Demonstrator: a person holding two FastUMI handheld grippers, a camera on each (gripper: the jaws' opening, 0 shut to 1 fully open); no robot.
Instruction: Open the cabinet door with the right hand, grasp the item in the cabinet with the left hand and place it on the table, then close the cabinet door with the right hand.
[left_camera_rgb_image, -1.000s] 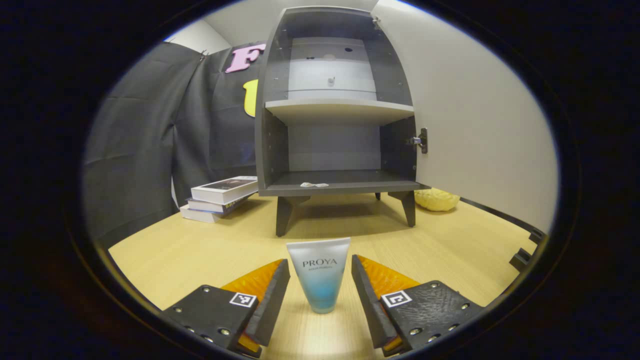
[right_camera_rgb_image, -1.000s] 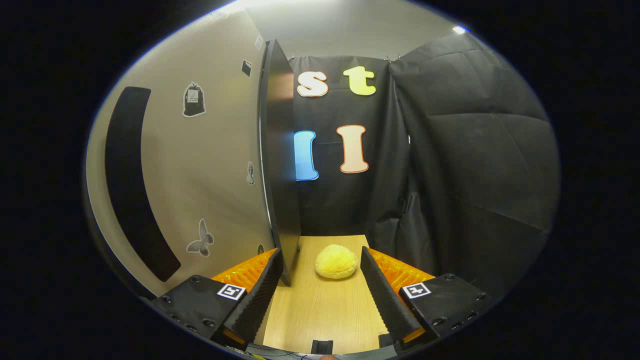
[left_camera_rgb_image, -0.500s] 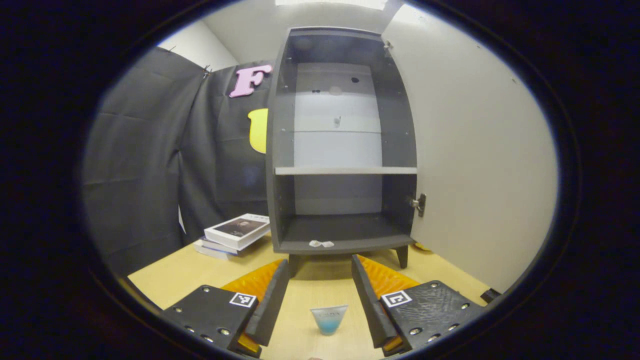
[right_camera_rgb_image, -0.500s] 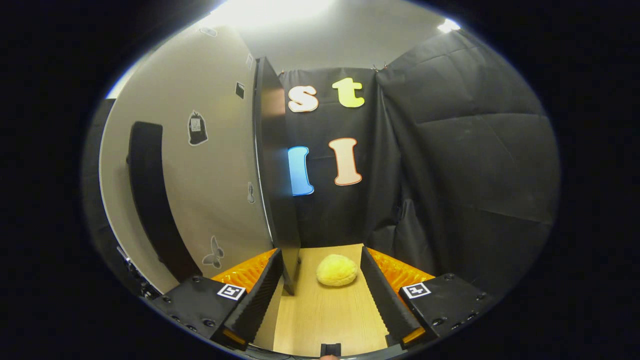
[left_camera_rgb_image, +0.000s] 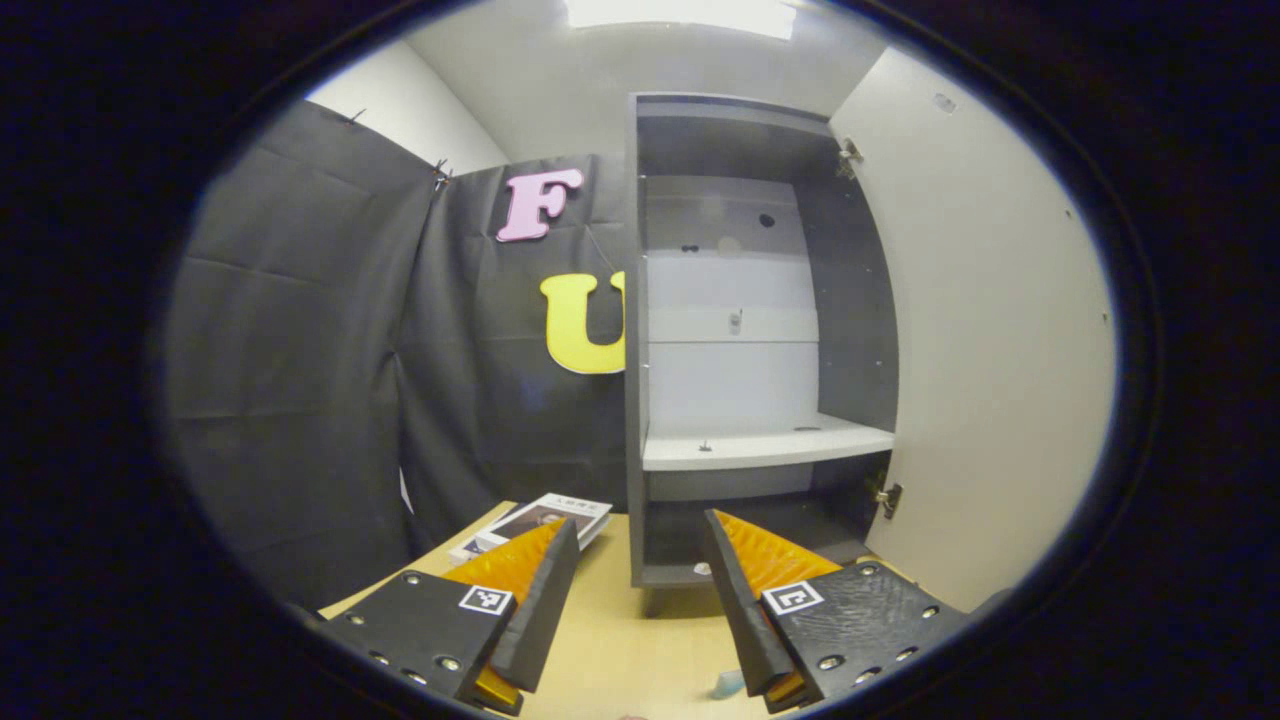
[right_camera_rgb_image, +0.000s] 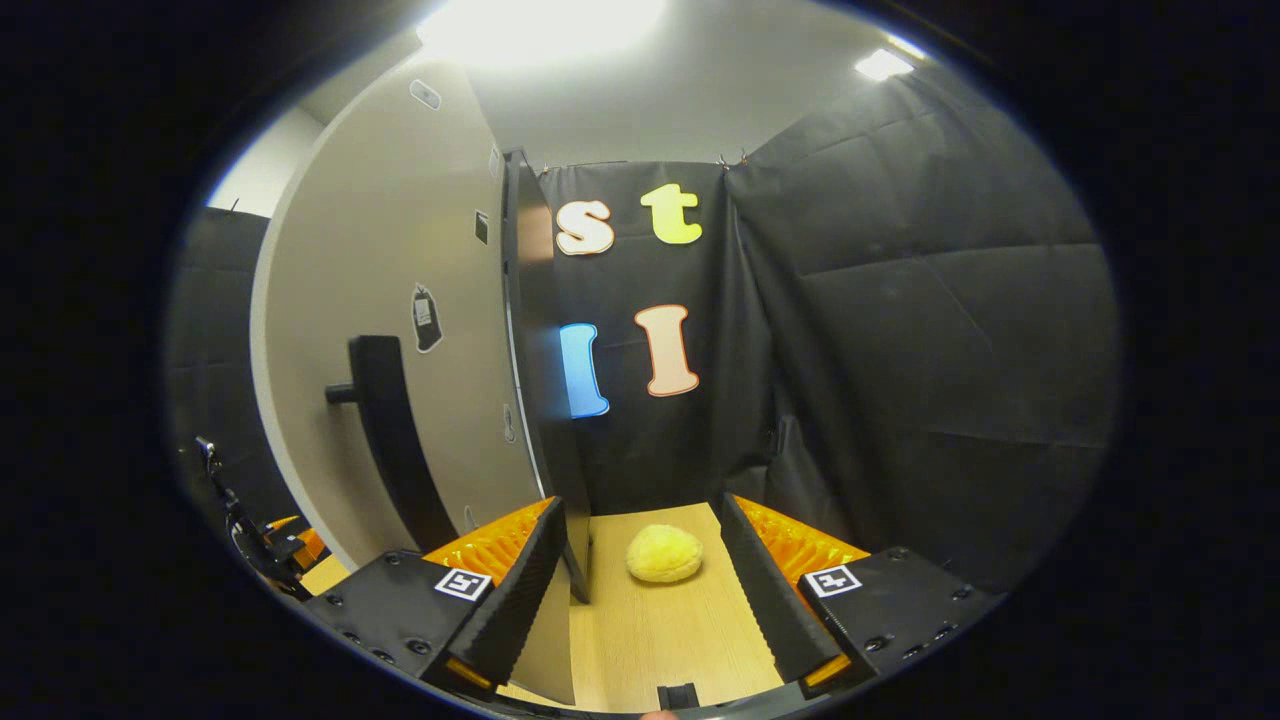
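Lifted up and back since a second ago, the left gripper (left_camera_rgb_image: 640, 600) has left the small white-and-blue tube (left_camera_rgb_image: 728, 684) standing on the pale wooden table (left_camera_rgb_image: 620, 650); just a sliver of the tube shows at the near edge of the left gripper view, beside the right finger. Its fingers are spread wide with nothing between them. That puts the placing step behind us, by my reading, and closing the door is what remains.

Ahead stands the dark grey cabinet (left_camera_rgb_image: 735, 300) with both shelves bare of the item, and its pale door (left_camera_rgb_image: 990, 340) is swung fully open to the right. A stack of books (left_camera_rgb_image: 540, 520) lies far left of the cabinet's foot.

In the right gripper view the right gripper (right_camera_rgb_image: 645, 590) also holds its fingers wide and empty, and it has drawn back from the door, whose long black handle (right_camera_rgb_image: 390, 430) now sits to the left and in reach. The door's dark edge runs just beside the left finger. A yellow sponge-like lump (right_camera_rgb_image: 664, 554) rests on the table beyond; open tabletop lies between the fingers and the booth cloth.
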